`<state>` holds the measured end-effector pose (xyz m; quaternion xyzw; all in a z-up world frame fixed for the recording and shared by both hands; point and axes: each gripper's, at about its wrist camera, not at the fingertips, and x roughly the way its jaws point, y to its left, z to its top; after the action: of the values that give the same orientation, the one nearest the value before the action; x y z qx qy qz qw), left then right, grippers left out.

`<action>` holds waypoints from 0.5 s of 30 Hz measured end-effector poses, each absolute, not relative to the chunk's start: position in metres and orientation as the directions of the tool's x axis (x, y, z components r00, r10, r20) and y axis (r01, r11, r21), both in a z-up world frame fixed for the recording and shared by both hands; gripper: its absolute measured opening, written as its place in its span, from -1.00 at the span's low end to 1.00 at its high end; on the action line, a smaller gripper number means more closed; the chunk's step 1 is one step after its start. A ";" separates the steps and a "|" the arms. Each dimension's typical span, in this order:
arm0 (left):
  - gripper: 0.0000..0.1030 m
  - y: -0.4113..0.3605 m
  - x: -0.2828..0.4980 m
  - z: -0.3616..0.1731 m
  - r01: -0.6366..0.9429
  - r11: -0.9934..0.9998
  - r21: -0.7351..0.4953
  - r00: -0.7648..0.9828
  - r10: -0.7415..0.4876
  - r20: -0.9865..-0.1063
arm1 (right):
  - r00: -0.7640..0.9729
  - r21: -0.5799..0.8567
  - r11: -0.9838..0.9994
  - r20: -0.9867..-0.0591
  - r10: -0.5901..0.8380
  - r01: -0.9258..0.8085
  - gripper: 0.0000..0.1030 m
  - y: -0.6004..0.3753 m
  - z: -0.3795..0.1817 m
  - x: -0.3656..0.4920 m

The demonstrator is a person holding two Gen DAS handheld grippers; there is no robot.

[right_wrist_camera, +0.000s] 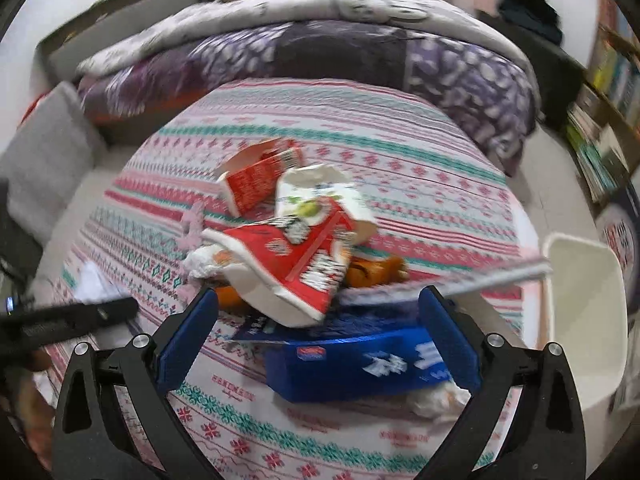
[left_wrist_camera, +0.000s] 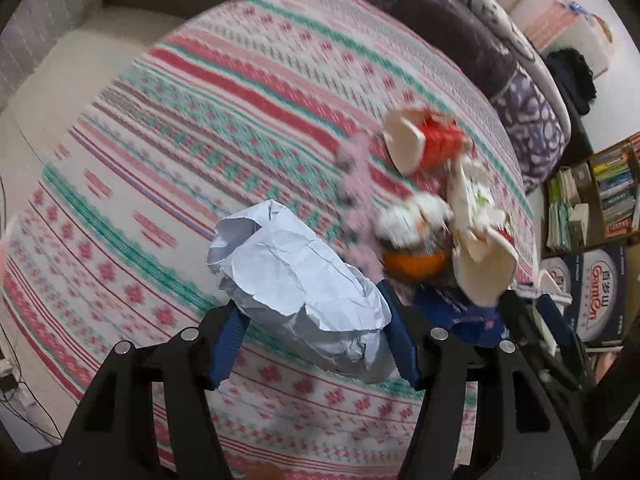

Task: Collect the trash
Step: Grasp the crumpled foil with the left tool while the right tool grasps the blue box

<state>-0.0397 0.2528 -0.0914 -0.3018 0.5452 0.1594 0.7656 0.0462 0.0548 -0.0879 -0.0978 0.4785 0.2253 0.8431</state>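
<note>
My left gripper (left_wrist_camera: 312, 320) is shut on a crumpled white paper ball (left_wrist_camera: 296, 276), held over a patterned bed sheet (left_wrist_camera: 180, 152). A trash pile lies to its right: a torn red and white carton (left_wrist_camera: 424, 142), white wrappers (left_wrist_camera: 472, 216) and an orange item (left_wrist_camera: 416, 262). My right gripper (right_wrist_camera: 320, 336) is open around the near end of that pile. Between its fingers lie a blue carton (right_wrist_camera: 360, 364) and a red and white carton (right_wrist_camera: 296, 264). A second red carton (right_wrist_camera: 256, 180) lies behind. The left gripper's black body (right_wrist_camera: 68, 320) shows at the left.
A white bin (right_wrist_camera: 576, 320) stands at the bed's right edge. A purple duvet (right_wrist_camera: 320, 56) is heaped along the far side. A grey pillow (right_wrist_camera: 44, 160) lies at the left. Bookshelves (left_wrist_camera: 600, 196) and boxes (left_wrist_camera: 596, 292) stand to the right of the bed.
</note>
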 end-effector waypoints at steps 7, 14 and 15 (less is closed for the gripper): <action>0.20 0.257 -0.031 -0.099 -0.554 0.777 -0.300 0.352 -0.108 -0.930 | 0.409 0.030 0.882 -0.878 0.248 -0.471 0.04 0.071 -0.109 0.059; 0.20 0.251 -0.030 -0.088 -0.522 0.811 -0.263 0.390 -0.048 -0.920 | 0.425 0.079 0.900 -0.862 0.278 -0.429 -0.88 0.060 -0.101 0.066; 0.20 0.250 -0.030 -0.086 -0.517 0.815 -0.261 0.401 -0.038 -0.915 | 0.436 0.080 0.901 -0.854 0.283 -0.427 -0.88 0.059 -0.098 0.065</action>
<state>-0.0301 0.2496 -0.0857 -0.2640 0.5258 0.1510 0.7944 0.0651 0.0585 -0.0980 -0.0739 0.4875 0.2103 0.8442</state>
